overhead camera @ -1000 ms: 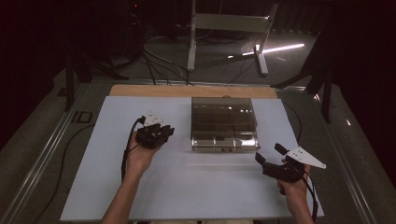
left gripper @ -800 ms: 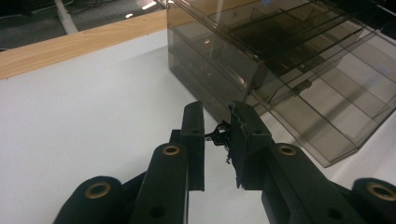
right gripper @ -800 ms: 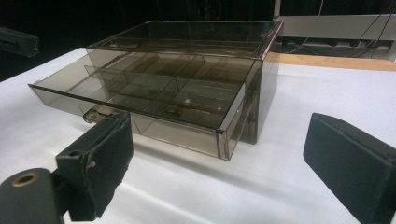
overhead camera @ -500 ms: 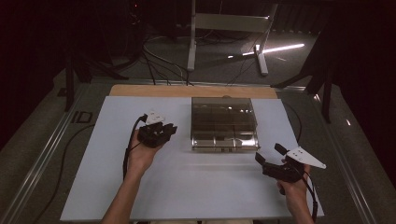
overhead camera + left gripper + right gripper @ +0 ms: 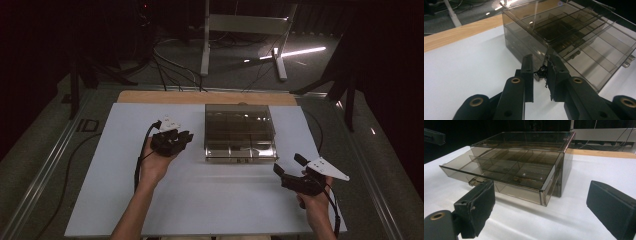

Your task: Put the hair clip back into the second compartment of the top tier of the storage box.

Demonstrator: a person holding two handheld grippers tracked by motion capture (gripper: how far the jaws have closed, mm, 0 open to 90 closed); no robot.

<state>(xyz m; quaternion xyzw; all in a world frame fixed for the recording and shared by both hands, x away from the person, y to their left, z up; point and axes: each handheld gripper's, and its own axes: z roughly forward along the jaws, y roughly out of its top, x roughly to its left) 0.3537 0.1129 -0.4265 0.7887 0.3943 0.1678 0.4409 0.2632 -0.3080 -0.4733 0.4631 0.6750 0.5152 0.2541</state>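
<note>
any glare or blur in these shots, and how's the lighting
High view: dark room, lit white table, bright floor streak behind. Left gripper view: glare spots on the smoky box, near jaws soft. Right gripper view: box sharp, near jaws blurred.

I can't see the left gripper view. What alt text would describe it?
Two black jaws of the left tool stand close together around a tiny dark object, just in front of a smoky transparent drawer box. The box sits on a white tabletop with a wooden strip behind it.
</note>
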